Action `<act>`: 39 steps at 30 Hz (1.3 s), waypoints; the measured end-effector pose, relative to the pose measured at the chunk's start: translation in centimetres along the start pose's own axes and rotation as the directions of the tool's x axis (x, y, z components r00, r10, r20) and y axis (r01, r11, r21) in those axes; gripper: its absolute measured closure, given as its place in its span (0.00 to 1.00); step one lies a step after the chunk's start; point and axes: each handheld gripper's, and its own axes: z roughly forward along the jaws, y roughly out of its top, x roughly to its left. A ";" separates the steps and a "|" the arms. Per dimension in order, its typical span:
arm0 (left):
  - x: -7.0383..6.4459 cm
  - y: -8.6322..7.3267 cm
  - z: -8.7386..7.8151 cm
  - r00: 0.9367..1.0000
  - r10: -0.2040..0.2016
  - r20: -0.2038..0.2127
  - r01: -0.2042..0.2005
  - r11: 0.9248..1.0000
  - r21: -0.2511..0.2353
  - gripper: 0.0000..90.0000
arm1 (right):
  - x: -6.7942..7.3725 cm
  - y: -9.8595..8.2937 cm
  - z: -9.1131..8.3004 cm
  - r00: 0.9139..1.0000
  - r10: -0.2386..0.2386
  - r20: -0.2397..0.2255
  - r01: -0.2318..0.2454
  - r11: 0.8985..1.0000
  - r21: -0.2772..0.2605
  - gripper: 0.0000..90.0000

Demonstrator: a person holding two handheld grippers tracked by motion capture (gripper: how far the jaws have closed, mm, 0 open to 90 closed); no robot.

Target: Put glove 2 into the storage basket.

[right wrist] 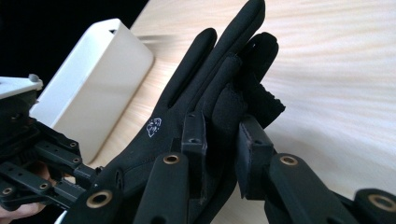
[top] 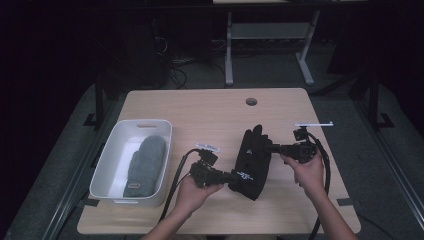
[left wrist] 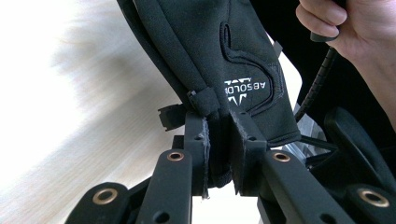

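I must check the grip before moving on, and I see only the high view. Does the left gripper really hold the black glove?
Observer: Yes. In the left gripper view the left gripper is shut on the black glove at its cuff, just below the white logo.
Operator: And the right gripper?
Observer: The right gripper pinches the glove's fingers between its jaws.
Operator: Is the glove lying flat on the table?
Observer: Not flat at the fingers: the right gripper view shows them raised off the table.
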 end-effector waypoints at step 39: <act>1.9 0.3 -8.7 0.999 -0.027 -0.038 0.023 0.994 -0.104 0.88 | 6.0 5.8 4.8 0.991 -0.025 -0.132 0.027 1.000 0.015 0.83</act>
